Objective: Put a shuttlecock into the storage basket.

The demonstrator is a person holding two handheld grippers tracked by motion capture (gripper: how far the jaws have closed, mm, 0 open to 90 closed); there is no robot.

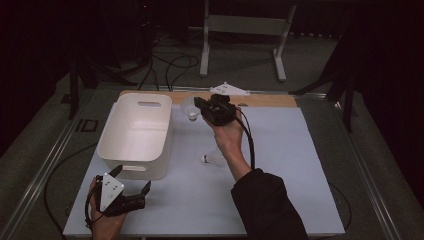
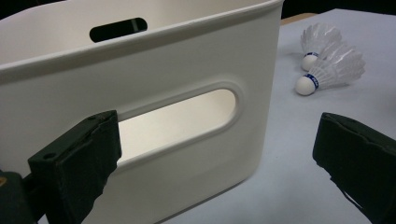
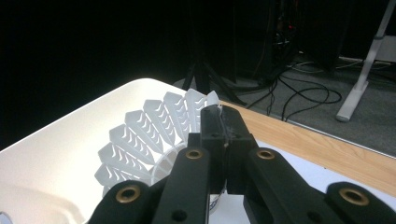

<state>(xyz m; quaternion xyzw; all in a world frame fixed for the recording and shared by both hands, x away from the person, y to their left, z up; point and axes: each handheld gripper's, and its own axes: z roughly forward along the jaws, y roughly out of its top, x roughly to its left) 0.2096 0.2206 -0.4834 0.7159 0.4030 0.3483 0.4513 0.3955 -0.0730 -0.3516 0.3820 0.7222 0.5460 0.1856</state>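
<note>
White feathers of a shuttlecock (image 3: pixel 154 140) sit pinched in the right gripper (image 3: pixel 223 135), frame centre. Lower left, the left gripper (image 1: pixel 131 186) is spread beside the bin (image 1: pixel 134 134).

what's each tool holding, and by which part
Right tool: shuttlecock, pinched at its feather skirt. Left tool: open, holding nothing, beside the bin.

White on pale blue
White bin (image 1: pixel 135 132) and white shuttlecocks (image 2: pixel 329 74), blue-banded at their corks, are lying on a pale blue tabletop (image 1: pixel 280 165); black jaws.
</note>
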